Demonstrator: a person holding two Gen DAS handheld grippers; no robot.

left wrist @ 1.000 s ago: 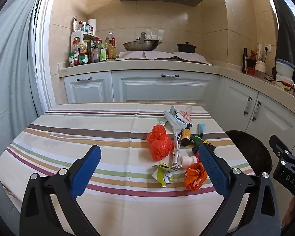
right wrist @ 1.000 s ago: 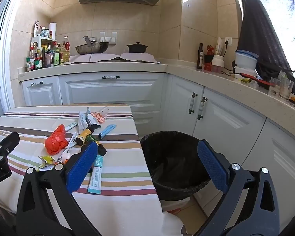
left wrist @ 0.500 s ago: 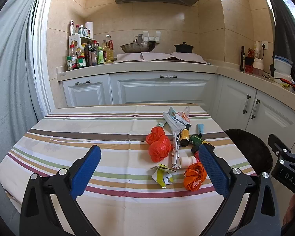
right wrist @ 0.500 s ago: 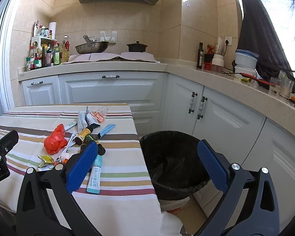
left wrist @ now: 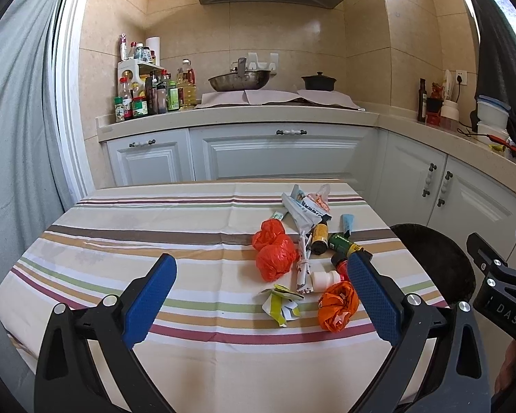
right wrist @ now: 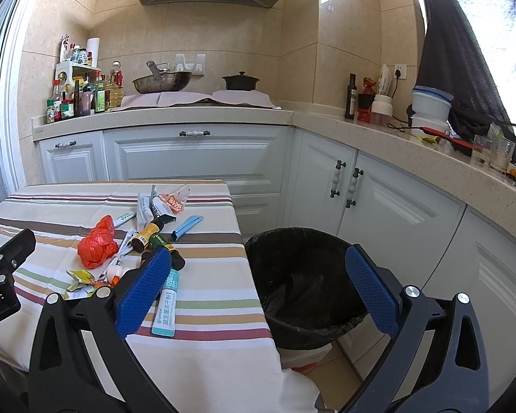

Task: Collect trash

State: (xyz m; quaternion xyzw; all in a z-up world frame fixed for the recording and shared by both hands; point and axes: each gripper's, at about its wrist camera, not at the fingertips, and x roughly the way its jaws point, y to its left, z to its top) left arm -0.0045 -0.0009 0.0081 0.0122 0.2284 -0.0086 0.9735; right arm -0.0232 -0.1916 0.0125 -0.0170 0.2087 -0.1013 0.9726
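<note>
Looking along the left tool (left wrist: 262, 294), its jaws stand wide and empty above the striped bench (left wrist: 120, 241), with the trash pile (left wrist: 302, 251) ahead to the right. The round bottles (left wrist: 319, 233) there could roll off the edge if nudged, and the crumpled orange bag (left wrist: 337, 304) may slip from a shallow pinch.

From the right wrist, the right tool (right wrist: 258, 287) is likewise wide and empty, poised between the bench's edge and the black bin (right wrist: 302, 275). The teal tube (right wrist: 167, 306) lies near the edge; a careless sweep could knock it to the floor.
</note>
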